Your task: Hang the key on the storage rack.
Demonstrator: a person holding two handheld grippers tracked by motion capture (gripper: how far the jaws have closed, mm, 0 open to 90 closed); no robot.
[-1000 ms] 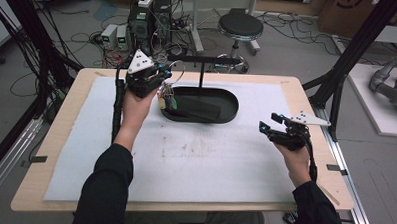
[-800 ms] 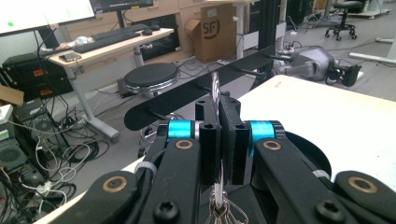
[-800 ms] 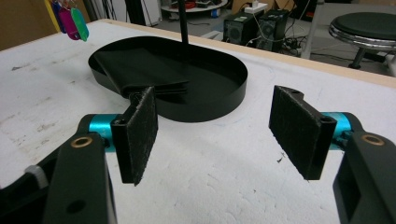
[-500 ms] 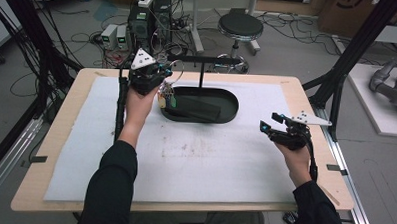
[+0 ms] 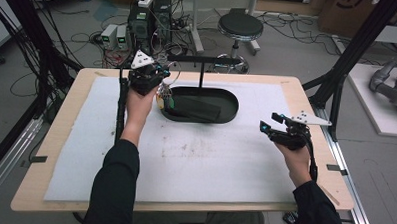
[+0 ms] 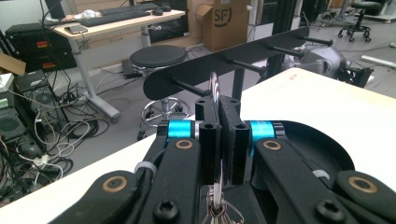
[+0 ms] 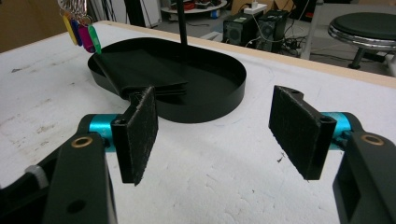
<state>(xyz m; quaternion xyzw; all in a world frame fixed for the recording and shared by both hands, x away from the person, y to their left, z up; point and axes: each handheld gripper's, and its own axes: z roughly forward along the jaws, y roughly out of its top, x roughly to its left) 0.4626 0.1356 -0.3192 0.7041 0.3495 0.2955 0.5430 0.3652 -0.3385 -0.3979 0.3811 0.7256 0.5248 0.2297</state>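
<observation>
The left hand-held gripper [image 6: 219, 140] is clamped on a key ring [image 6: 214, 91], just in front of a peg [image 6: 187, 85] on the rack [image 6: 224, 60]. Next, I think, the ring must slide over that peg. The right hand-held gripper [image 7: 215, 128] waits with jaws apart.

The tray [image 5: 232, 100] sits mid-table [image 5: 75, 137], its rack [image 5: 203, 58] behind; keys [image 5: 163, 98] hang at its left end.
</observation>
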